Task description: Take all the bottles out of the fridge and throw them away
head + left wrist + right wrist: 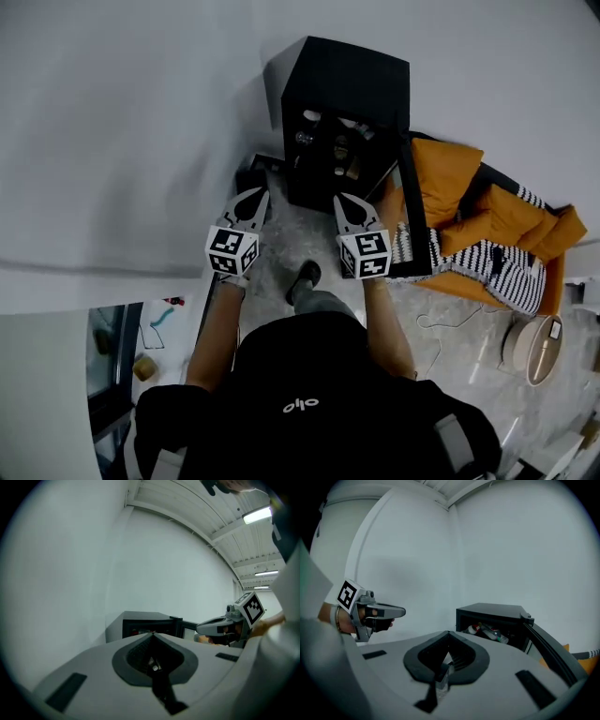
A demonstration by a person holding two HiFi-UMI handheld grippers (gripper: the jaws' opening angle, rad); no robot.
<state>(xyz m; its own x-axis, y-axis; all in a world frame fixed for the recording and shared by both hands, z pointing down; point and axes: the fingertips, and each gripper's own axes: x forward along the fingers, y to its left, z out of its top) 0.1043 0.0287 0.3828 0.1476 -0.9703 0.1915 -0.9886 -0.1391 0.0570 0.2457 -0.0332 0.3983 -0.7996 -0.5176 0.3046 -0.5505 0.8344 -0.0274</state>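
Observation:
A small black fridge [342,89] stands on the floor against the white wall, its door [410,220] swung open to the right. Several bottles [333,145] lie inside; in the right gripper view the bottles [488,631] show as clear plastic, one with a red label. My left gripper [253,199] and right gripper [350,206] are held side by side just short of the fridge front, both shut with nothing in them. The left gripper view shows the fridge [140,624] ahead and the right gripper [220,626] beside it. The right gripper view shows the left gripper [382,612].
An orange cushion with a striped cloth [483,230] lies right of the open door. A small black object [251,175] sits at the fridge's left foot. A round beige item [534,349] and a cable lie at the right. The person's shoe [304,277] is on the floor behind the grippers.

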